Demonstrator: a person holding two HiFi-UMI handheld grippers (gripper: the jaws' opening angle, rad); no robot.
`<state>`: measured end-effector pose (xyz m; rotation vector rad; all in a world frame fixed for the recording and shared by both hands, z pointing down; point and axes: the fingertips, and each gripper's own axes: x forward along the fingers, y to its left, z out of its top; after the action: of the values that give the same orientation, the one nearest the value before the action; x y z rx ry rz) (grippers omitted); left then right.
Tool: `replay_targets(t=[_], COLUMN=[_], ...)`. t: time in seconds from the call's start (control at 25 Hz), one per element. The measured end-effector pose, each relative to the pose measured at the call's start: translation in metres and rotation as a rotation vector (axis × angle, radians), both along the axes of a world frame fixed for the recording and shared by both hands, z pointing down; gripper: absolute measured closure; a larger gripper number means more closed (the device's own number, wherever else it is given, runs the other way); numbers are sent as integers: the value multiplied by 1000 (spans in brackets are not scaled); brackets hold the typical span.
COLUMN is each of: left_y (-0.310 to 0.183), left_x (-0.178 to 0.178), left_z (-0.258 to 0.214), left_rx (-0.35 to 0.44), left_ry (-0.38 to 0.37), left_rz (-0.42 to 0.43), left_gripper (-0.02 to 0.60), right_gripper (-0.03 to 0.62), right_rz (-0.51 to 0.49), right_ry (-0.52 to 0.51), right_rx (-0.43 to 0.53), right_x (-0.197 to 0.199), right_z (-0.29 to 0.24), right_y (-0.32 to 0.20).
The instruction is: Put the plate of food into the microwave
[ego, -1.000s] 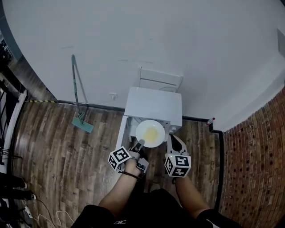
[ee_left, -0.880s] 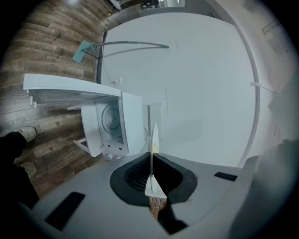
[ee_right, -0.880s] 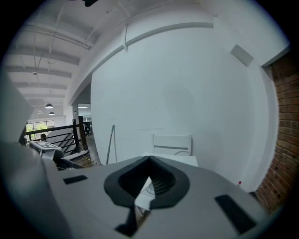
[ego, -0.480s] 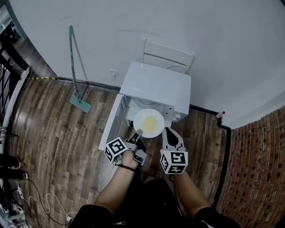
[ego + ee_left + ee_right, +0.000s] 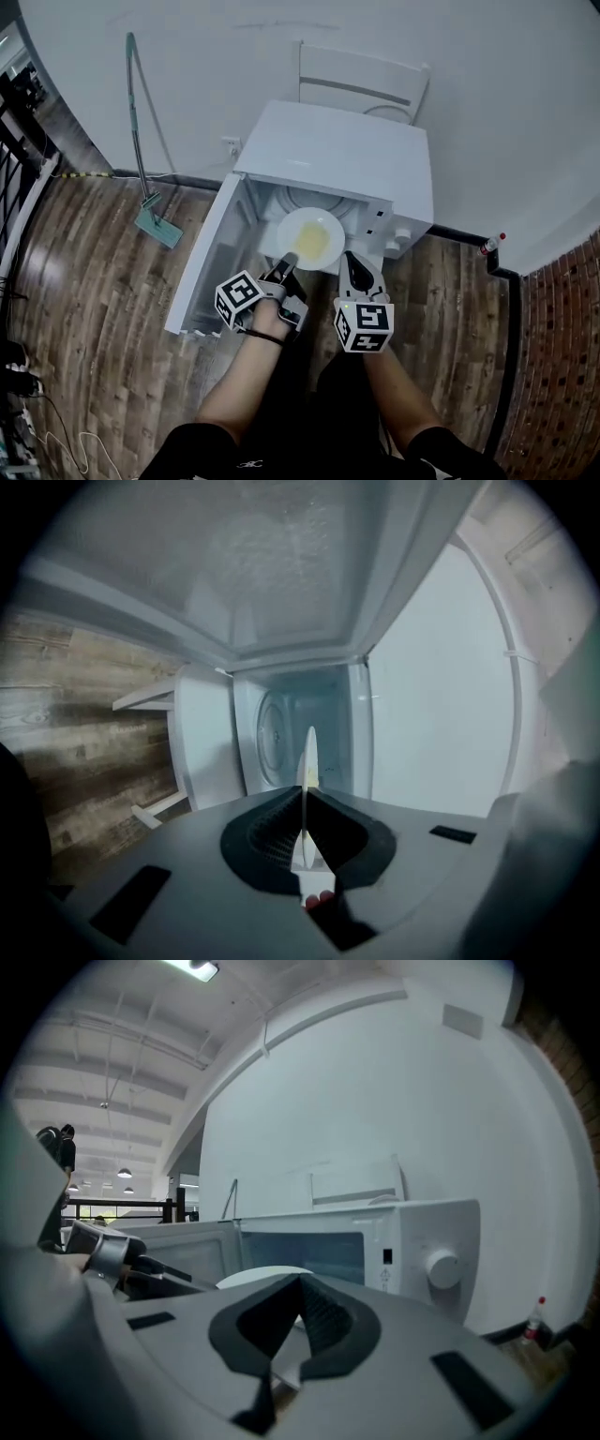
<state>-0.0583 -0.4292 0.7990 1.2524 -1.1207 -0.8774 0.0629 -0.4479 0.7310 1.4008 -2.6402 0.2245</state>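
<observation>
A white plate [image 5: 309, 237] with yellow food hangs level at the mouth of the open white microwave [image 5: 347, 159], whose door [image 5: 211, 262] swings out to the left. My left gripper [image 5: 286, 272] is shut on the plate's near-left rim. In the left gripper view the plate [image 5: 307, 761] stands edge-on between the pads of the left gripper [image 5: 302, 841], and the glass turntable [image 5: 272, 738] lies ahead. My right gripper [image 5: 352, 264] is at the plate's near-right rim. In the right gripper view its jaws meet at the tip of the right gripper [image 5: 300, 1288], with the plate [image 5: 258, 1279] just past them.
The microwave's knob [image 5: 441, 1265] and control panel face me on the right. A mop [image 5: 141, 141] leans on the wall to the left, a white chair [image 5: 361, 80] stands behind the microwave, and a small bottle [image 5: 492, 244] sits by the brick wall [image 5: 562, 356].
Both grippers and the plate have come closer to the microwave. The plate has gone from in front of the opening to its mouth. The grip is unchanged.
</observation>
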Motion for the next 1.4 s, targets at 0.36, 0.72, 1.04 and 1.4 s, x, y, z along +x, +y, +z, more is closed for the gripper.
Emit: replay_targets(t=[0.36,0.72,1.04,1.4], left_y=[-75,-146,-185,-198], left_x=[-24,-34,-33,-33], left_z=[43,51,60,57], left_rx=[56,27,-36,-66], left_ry=[-1,-37,-164,-522], left_rz=[-27,-9,44,124], left_gripper=[568,568,568,561], right_gripper=[588,589,588,588], right_rz=[45,87,94,108], right_ry=[-50,-3,18,24], right_rx=[20,7,20,-8], right_x=[1,24,29,35], right_z=[52,67,61,75], right_y=[-16,-1,-3,1])
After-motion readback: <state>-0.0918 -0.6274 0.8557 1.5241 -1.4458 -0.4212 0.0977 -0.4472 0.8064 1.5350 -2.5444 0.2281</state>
